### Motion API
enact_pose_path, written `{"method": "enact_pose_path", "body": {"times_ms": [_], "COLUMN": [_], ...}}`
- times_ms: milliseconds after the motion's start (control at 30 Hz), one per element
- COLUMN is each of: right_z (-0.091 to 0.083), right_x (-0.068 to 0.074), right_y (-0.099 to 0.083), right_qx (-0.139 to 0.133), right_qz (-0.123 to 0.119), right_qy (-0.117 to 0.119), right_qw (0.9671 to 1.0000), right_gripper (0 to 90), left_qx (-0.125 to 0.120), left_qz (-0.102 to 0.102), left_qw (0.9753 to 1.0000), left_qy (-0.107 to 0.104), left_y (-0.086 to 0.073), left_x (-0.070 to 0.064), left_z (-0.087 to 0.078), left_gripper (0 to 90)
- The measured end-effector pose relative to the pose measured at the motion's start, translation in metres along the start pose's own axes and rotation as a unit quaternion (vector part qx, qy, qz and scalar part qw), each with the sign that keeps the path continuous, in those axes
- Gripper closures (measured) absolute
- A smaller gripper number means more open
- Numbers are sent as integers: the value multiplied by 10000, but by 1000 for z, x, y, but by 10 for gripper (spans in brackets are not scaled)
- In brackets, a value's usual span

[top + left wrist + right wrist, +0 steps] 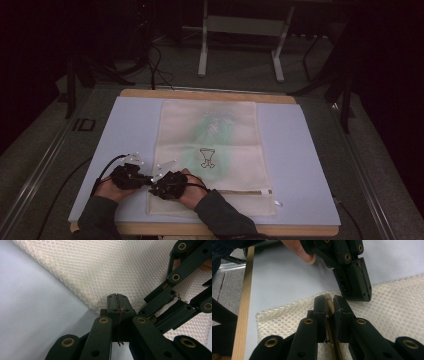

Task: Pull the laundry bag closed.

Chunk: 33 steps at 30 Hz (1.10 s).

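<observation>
Left hand-held gripper: jaws pressed together on the side edge of the mesh bag, near its front left corner. Right hand-held gripper: jaws clamped on the bag's zipper, just beside the left one. Bag: cream honeycomb netting, rectangular, flat along the middle of the counter, faint green print at its far end. Counter: pale blue sheet, wooden rim. Both hands low at the front left, sleeves dark, cables trailing left.
</observation>
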State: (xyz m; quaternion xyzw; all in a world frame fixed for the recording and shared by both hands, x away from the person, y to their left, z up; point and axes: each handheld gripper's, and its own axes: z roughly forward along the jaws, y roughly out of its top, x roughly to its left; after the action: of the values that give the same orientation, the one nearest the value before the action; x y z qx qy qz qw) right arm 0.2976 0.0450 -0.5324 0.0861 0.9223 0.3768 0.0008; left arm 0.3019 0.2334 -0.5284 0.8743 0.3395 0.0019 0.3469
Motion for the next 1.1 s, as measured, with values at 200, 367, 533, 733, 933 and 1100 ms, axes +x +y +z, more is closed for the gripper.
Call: {"method": "enact_pose_path", "body": {"times_ms": [200, 367, 533, 733, 933, 1100], "right_z": [-1, -3, -4, -6, -7, -10], "right_x": [0, 0, 1, 2, 3, 2], "right_y": [-2, -3, -4, -6, -6, -9], "right_qx": [-12, 2, 12, 18, 59, 67], "right_qz": [-17, -64, -70, -143, -219, -209], "right_qy": [-15, -34, -57, -113, -180, -184], "right_qw": [10000, 10000, 10000, 9998, 9996, 9996], "right_gripper": [818, 819, 821, 821, 821, 822], "left_qx": [40, 57, 62, 79, 76, 79], "left_qz": [13, 3, -13, 18, 26, 27], "left_qw": [10000, 10000, 10000, 10000, 10000, 10000], "left_qy": [5, -3, -13, 2, -6, -6], "left_y": [1, 1, 2, 2, 2, 2], "left_x": [1, 1, 1, 1, 1, 1], "left_z": [0, 0, 0, 0, 0, 0], "left_gripper": [900, 900, 900, 900, 900, 900]}}
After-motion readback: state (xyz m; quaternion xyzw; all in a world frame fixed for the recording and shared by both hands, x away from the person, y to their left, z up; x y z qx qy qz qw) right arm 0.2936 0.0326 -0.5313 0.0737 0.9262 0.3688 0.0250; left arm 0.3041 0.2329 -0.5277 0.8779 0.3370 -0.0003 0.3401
